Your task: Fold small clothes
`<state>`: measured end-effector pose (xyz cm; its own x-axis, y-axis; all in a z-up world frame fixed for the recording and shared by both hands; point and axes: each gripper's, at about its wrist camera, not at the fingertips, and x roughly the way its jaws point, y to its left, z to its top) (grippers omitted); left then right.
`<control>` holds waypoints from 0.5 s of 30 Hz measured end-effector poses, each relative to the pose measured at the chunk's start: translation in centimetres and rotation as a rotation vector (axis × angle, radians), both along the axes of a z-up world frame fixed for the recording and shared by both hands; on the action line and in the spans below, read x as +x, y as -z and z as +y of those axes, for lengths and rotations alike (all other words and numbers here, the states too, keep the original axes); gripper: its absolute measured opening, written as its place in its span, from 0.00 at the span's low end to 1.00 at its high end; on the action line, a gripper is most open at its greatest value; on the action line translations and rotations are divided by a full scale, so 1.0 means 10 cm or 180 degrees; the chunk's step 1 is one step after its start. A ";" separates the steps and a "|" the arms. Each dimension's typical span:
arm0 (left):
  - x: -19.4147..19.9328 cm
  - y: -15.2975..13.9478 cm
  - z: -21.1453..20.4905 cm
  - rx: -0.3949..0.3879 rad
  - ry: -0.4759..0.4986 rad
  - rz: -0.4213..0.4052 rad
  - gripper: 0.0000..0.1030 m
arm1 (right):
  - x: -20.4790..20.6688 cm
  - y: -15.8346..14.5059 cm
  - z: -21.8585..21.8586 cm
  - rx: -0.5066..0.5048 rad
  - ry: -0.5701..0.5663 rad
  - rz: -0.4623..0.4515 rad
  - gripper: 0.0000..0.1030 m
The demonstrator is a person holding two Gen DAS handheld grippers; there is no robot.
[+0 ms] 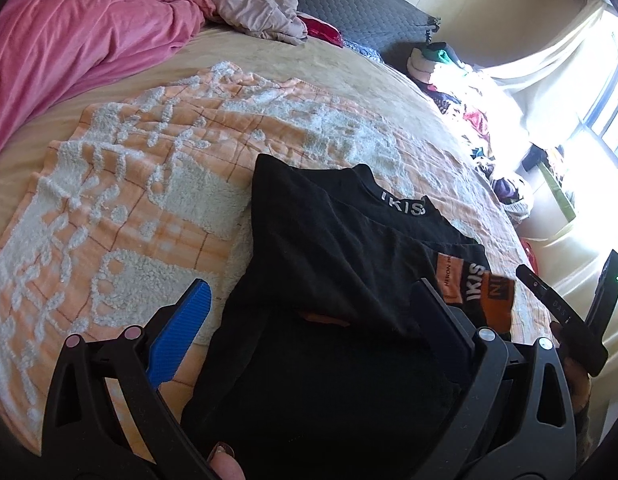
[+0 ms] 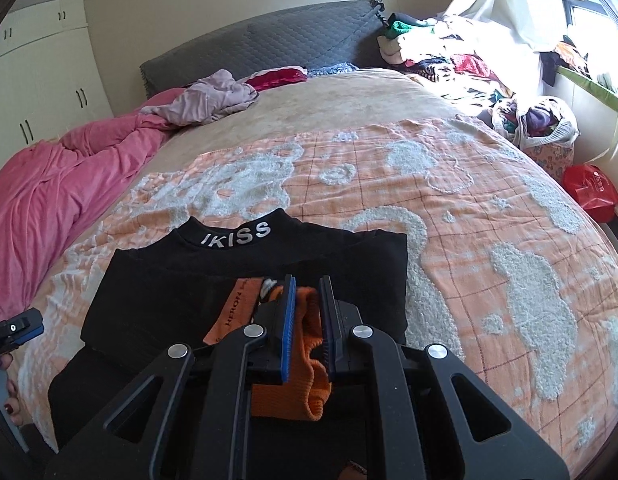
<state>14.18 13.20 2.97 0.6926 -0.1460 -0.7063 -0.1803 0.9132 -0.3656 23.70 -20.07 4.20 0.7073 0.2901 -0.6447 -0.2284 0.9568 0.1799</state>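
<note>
The black IKISS top (image 2: 245, 292) lay collar-away on the orange-and-white blanket (image 2: 449, 208) that covered the near part of the bed, a flat, grippy base for folding. It looked partly folded, one side squared off, and the lower body trailed back toward the person. The right gripper (image 2: 307, 312) sat over the top's near right side, its jaws drawn narrow and pinching the orange ribbed cuff (image 2: 309, 344); holding the sleeve by that thick edge probably let it be carried across the top without slipping. The left gripper (image 1: 309, 304) hung over the top's near left side with its jaws spread wide, black cloth lying between them but not pressed, seemingly ready to pin or take the hem.
</note>
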 end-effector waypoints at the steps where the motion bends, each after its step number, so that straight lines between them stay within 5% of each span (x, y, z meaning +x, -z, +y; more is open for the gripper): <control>1: 0.02 0.01 -0.02 0.0014 0.0015 0.0009 0.90 | 0.00 0.00 -0.02 0.0008 0.0012 0.0006 0.07; 15: 0.36 0.08 -0.32 0.0190 0.0229 0.0125 0.90 | -0.12 0.22 0.08 -0.0018 -0.0203 0.0299 0.08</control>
<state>17.78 9.97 2.15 0.6535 -0.1512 -0.7416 -0.1265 0.9442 -0.3041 22.46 -19.28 1.96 0.6238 0.3287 -0.7091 -0.2713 0.9419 0.1980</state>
